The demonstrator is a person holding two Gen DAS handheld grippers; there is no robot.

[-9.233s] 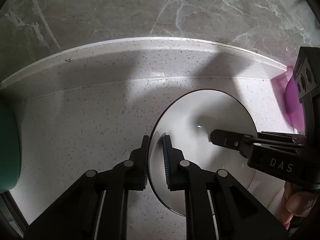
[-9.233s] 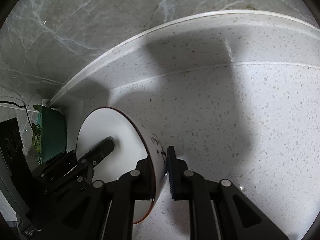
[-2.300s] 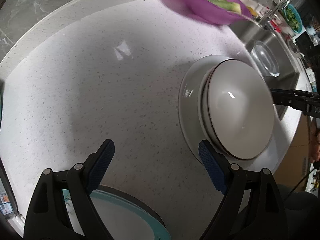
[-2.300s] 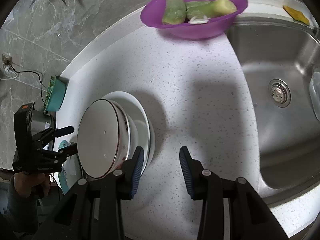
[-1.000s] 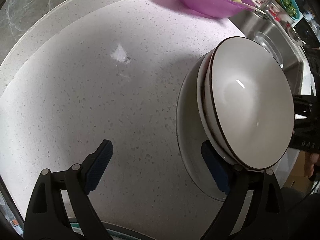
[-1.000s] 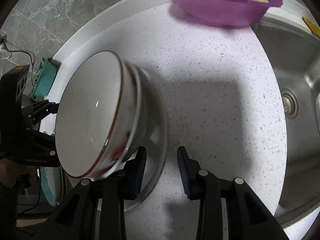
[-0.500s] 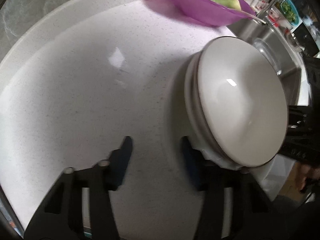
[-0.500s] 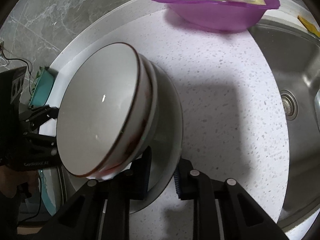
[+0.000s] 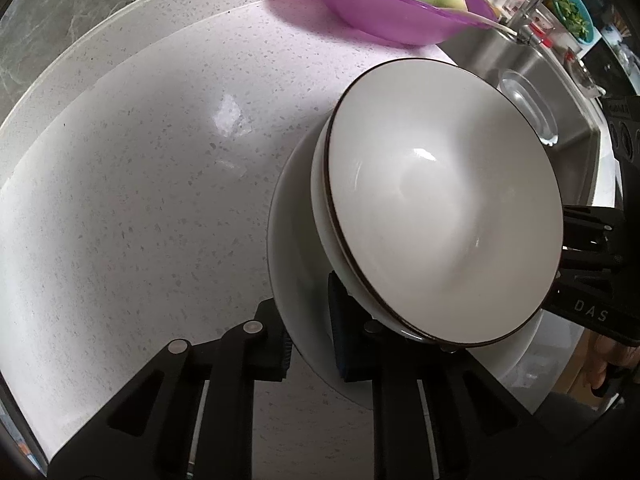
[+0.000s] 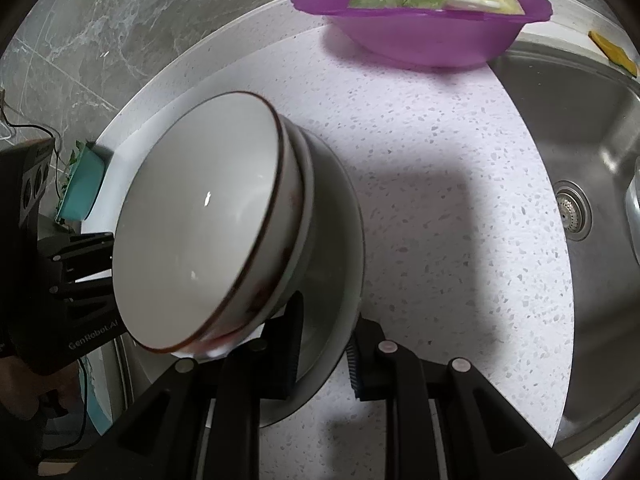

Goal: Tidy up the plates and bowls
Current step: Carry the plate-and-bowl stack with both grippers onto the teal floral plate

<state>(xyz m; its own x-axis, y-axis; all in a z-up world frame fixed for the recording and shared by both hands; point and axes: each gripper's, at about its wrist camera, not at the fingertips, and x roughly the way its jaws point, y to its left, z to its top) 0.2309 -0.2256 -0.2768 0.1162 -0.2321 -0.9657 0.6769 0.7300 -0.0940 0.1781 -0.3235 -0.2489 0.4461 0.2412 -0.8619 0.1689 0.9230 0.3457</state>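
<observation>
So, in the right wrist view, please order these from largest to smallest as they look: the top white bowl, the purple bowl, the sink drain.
1. Top white bowl, though it sits closest to the camera, which inflates it.
2. Purple bowl, farther back, so its true size against the white bowl is unsure.
3. Sink drain, clearly smallest.

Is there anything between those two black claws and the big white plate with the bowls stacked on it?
Nothing visible. The left gripper and the right gripper each already pinch the plate rim from opposite sides, jaws just closed on it. The stacked bowls sit on top, clear of both grips.

White bowl (image 9: 440, 200) w/ brown rim, white plate (image 9: 292, 248), purple basin (image 10: 424, 28), speckled countertop (image 9: 140, 180).
</observation>
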